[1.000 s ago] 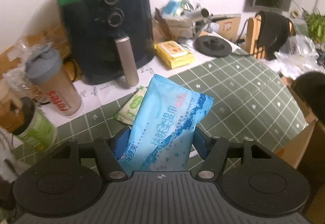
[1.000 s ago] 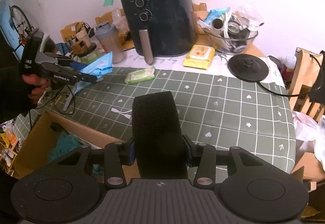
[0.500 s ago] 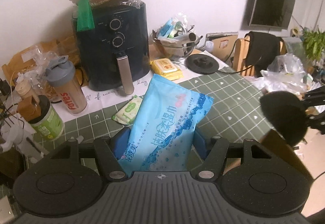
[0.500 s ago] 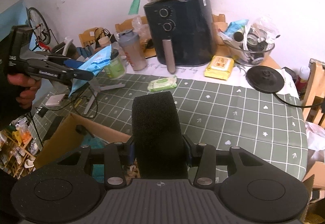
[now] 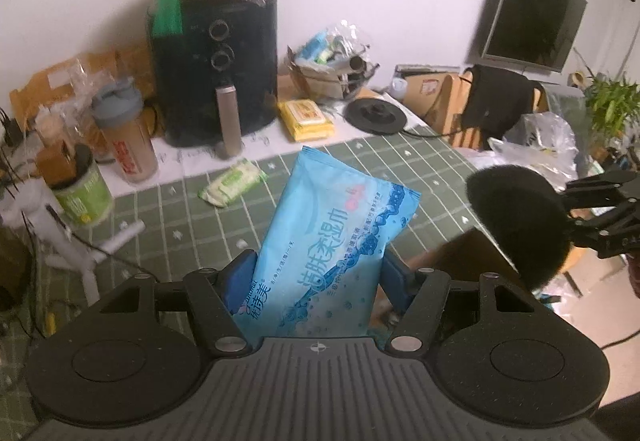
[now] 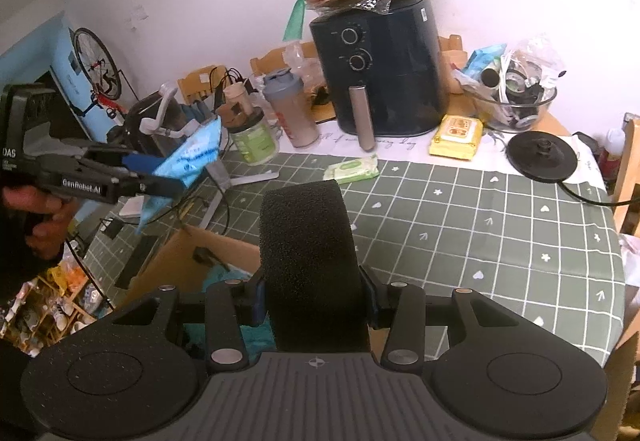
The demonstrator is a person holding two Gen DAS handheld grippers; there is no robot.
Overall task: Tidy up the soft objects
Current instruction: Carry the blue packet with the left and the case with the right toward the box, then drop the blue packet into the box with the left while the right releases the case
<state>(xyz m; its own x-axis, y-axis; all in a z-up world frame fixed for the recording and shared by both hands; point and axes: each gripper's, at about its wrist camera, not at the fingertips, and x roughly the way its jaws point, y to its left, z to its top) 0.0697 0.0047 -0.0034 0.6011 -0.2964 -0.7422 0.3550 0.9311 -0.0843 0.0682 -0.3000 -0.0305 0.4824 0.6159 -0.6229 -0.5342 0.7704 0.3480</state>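
The surface (image 6: 480,225) is a table under a green checked cloth, crowded along the wall: a black air fryer (image 6: 380,69) topped with bagged packets, a glass bowl of odds and ends (image 6: 516,105), a shaker bottle (image 6: 290,109), a round black kettle base (image 6: 542,157), a yellow wipes pack (image 6: 456,135) and a small green wipes pack (image 6: 352,169). Off the near edge sits an open cardboard box (image 6: 192,261) with something teal inside. Beyond are a wall screen (image 5: 528,9), a chair draped in dark cloth and a plant.

Both items are lifted clear of the cloth, so this looks like the carry step toward the box. The left claw (image 5: 320,281) is clamped on a blue wet-wipes pack (image 5: 328,241), which stands up between its pads; a hand (image 6: 44,217) grips that tool. The right claw (image 6: 316,301) pinches a black sponge (image 6: 308,253) at a narrower gap, held above the box's near corner.

Next, each would need bringing over the box opening, lowering and releasing. The soft pack may sag, and the two tools need to stay apart.
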